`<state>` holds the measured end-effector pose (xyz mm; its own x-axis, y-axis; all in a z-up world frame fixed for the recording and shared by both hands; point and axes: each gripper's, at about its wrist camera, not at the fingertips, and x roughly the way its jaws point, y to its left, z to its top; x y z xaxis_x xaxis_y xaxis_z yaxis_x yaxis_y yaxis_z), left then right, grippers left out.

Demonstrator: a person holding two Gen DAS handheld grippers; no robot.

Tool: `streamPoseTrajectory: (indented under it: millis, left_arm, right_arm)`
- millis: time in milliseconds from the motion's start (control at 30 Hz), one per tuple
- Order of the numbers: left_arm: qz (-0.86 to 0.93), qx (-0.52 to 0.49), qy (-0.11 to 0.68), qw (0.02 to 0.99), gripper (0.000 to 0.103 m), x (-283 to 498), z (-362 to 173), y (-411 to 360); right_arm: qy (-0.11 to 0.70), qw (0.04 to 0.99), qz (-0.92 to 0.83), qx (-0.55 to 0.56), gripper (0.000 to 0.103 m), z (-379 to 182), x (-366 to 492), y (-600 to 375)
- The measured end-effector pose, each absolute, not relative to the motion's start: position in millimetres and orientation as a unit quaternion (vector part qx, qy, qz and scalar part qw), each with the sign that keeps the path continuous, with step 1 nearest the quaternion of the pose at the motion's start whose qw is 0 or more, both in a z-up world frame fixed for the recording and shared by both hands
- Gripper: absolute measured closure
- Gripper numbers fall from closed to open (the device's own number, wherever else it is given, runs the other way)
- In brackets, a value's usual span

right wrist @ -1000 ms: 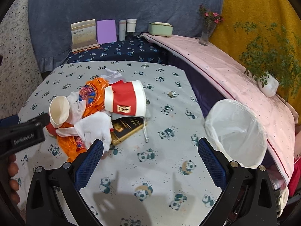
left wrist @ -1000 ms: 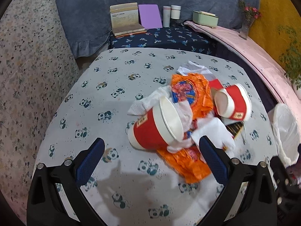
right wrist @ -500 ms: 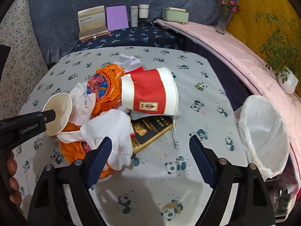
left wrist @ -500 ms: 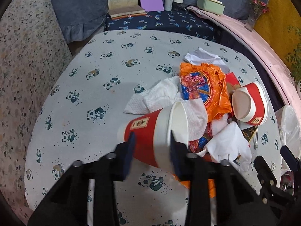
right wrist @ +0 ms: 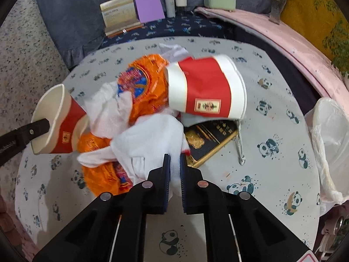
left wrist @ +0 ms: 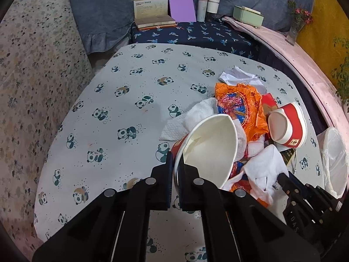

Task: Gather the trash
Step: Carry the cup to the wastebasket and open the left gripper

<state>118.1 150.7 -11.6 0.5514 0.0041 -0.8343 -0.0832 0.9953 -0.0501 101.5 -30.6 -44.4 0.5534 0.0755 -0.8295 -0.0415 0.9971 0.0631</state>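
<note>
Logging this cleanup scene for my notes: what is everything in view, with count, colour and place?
paper cups: 2, red and white; one lying on the pile, one in the left gripper
wrappers: orange, mid-pile
tissues: white, crumpled
box: 1, black and gold, under a cup
bin: 1, white liner, right of the table
table: panda cloth
left hand-held gripper: shut on a cup wall
right hand-held gripper: shut on a tissue

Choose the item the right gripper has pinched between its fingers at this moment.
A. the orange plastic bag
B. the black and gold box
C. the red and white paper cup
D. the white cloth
D: in the right wrist view, the right gripper is closed on a fold of the white cloth, while the left gripper clamps the rim of a paper cup.
</note>
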Motion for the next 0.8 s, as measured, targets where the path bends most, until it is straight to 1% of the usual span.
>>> streamPoseTrajectory:
  millis: [233, 400, 633, 800]
  left_arm:
    - [0.016, -0.044, 0.438, 0.898, 0.099, 98, 22, 146]
    - [-0.008, -0.04, 0.419, 0.907, 0.099, 86, 44, 129]
    - [-0.064, -0.01, 0.401, 0.914, 0.099, 75, 64, 75]
    - [-0.116, 0.017, 0.392, 0.913, 0.099, 70, 72, 21]
  right_arm:
    - [0.407, 0.912, 0.045, 0.026, 0.096, 15, 80, -37]
    - [0.364, 0.93, 0.029, 0.033, 0.096, 52, 63, -56]
    - [0.322, 0.945, -0.025, 0.049, 0.096, 85, 39, -106]
    - [0.308, 0.946, -0.078, 0.066, 0.096, 91, 23, -152]
